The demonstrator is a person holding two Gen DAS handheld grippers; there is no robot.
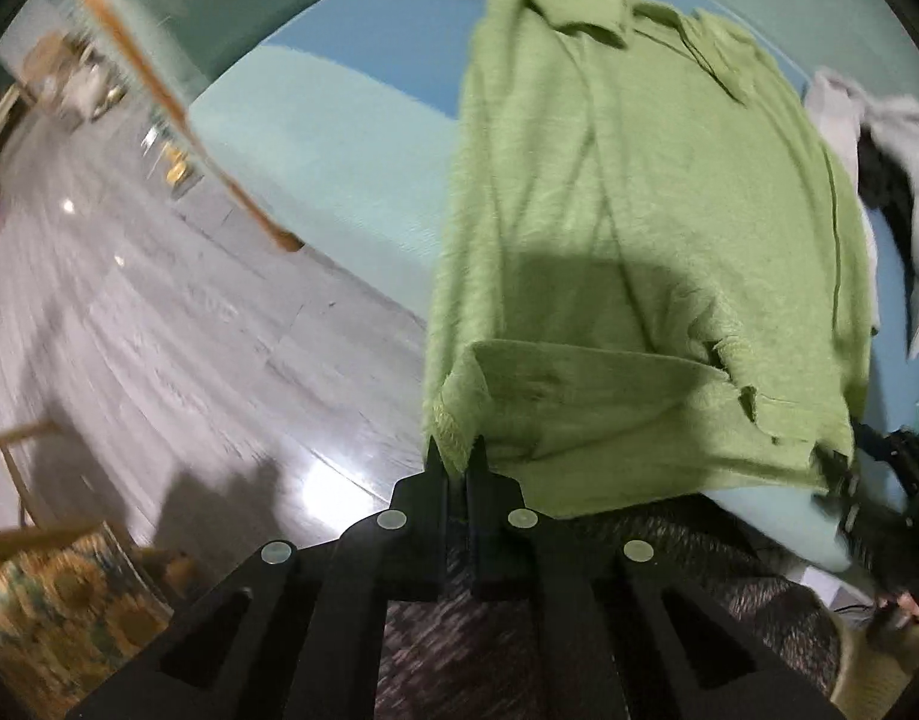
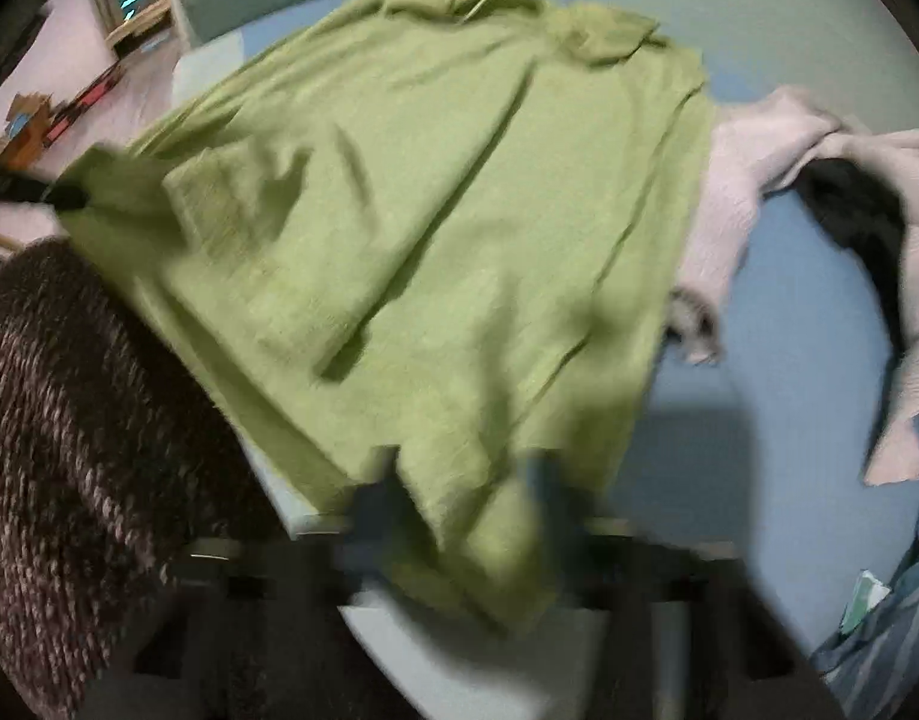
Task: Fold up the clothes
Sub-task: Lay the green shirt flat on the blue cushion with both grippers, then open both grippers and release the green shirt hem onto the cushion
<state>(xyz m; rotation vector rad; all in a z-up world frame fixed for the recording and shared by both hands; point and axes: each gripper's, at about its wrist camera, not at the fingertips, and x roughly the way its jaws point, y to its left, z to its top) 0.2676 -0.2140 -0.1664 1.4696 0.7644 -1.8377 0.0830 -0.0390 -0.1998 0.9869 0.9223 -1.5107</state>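
A green knitted sweater lies spread on a blue bed, its collar at the far end. It also fills the middle of the right wrist view. My left gripper is shut on the sweater's near left hem corner. My right gripper is blurred; its fingers stand apart with the near right hem corner of the sweater between them. The right gripper also shows in the left wrist view at the sweater's right hem corner.
A pale grey garment and a dark one lie on the bed to the sweater's right. A striped blue cloth lies at the near right. The person's dark knitted sleeve is at the left. A grey floor lies left of the bed.
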